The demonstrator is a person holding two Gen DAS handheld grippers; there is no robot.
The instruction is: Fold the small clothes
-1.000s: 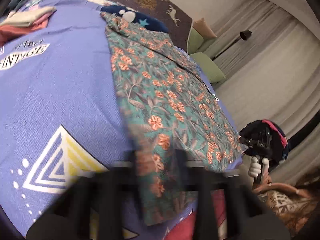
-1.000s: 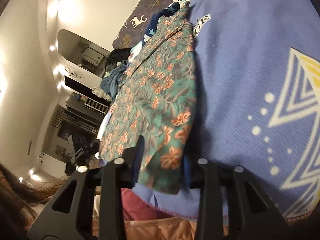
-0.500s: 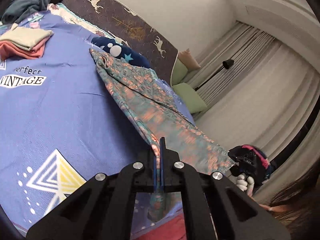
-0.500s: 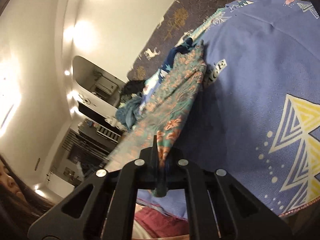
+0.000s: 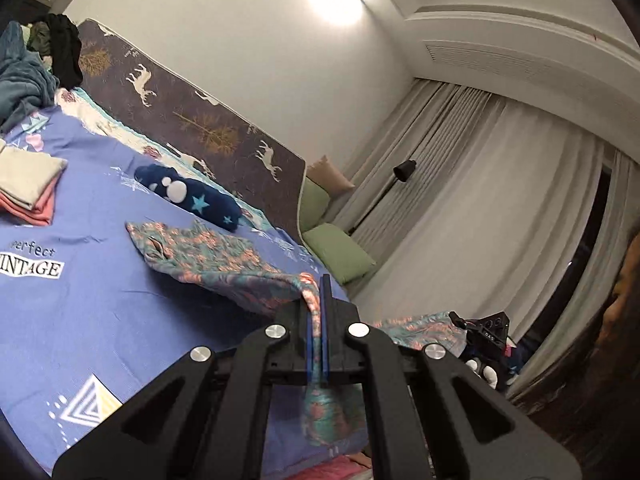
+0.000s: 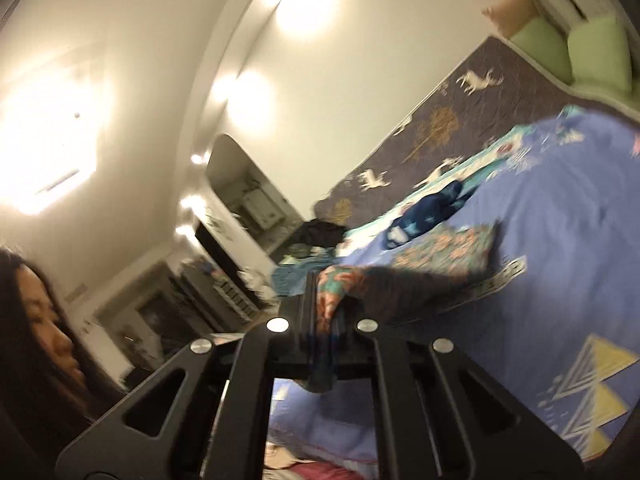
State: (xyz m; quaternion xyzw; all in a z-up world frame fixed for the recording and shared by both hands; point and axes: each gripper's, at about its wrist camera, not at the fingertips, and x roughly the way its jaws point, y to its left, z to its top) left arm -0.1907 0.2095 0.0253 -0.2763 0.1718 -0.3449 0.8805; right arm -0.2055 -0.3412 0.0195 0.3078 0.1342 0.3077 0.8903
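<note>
A blue woven bedspread [image 5: 100, 304] covers the bed, a teal floral garment [image 5: 208, 256] stretched across it, far end resting near the headboard edge, near end lifted. One navy star-print plush roll [image 5: 192, 198] lies beyond; two folded pieces [image 5: 24, 188] sit stacked at the left edge. The left gripper [image 5: 318, 320] and right gripper [image 6: 324, 320] each pinch one hem corner, jaws pressed together on the cloth.

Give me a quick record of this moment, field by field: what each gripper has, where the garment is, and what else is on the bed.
left gripper: shut on floral garment
right gripper: shut on the same garment
garment: near edge lifted, far end lying on purple bedspread
folded stack: far left on bed
navy star cloth: beyond the garment
step: lifting to fold
</note>
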